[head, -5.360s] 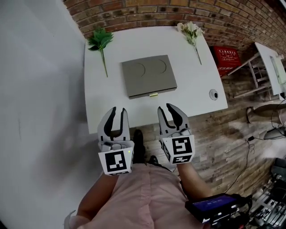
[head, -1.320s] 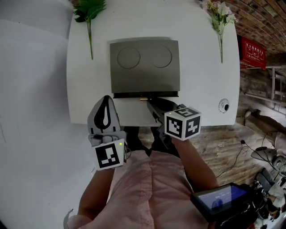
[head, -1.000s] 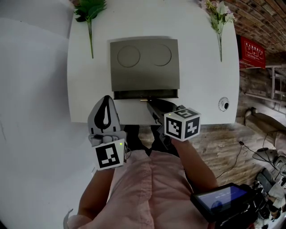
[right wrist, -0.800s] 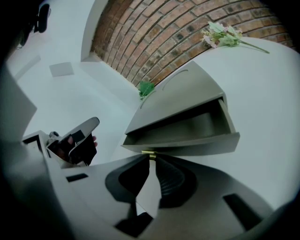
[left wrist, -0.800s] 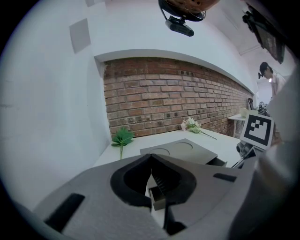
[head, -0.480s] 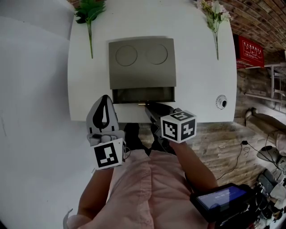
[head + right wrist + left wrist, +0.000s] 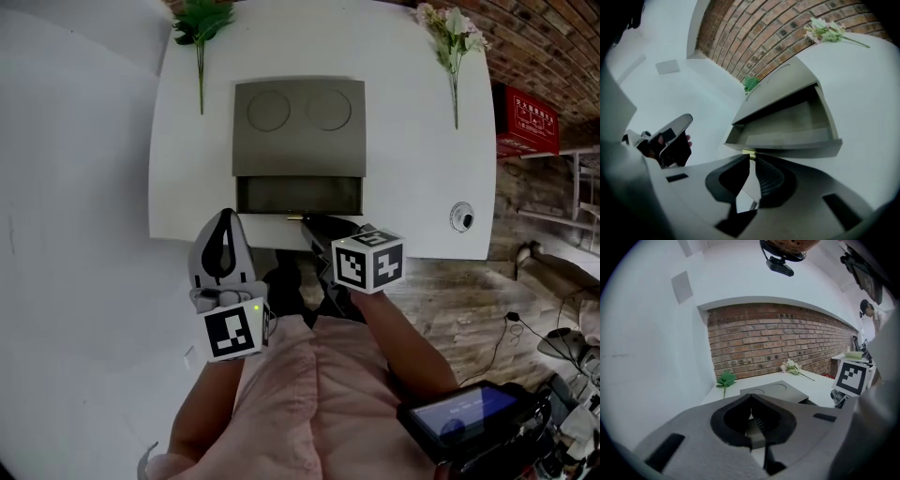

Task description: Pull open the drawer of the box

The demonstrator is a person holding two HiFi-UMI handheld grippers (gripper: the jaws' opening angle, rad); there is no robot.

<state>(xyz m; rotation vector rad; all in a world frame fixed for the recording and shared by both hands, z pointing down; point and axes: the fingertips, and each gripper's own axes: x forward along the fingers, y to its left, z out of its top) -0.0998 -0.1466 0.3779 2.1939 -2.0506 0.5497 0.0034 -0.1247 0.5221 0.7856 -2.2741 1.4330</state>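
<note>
A flat grey box (image 7: 298,127) with two round marks on its lid lies on the white table (image 7: 422,169). Its drawer (image 7: 298,195) stands part way out toward the table's front edge and looks empty inside (image 7: 787,126). A small yellow pull tab (image 7: 294,217) sticks out of the drawer front. My right gripper (image 7: 305,221) has its tips on that tab (image 7: 749,153), and the jaws are closing with the tab between them. My left gripper (image 7: 225,217) hangs shut and empty just off the table's front edge, left of the drawer.
A green leafy sprig (image 7: 200,28) lies at the table's back left, and a pale flower stem (image 7: 450,37) at the back right. A small round object (image 7: 460,217) sits near the front right corner. A red crate (image 7: 532,120) stands on the floor to the right.
The drawer has slid further out of the box as my right gripper drew back toward me with the tab. The left gripper has stayed where it was.
</note>
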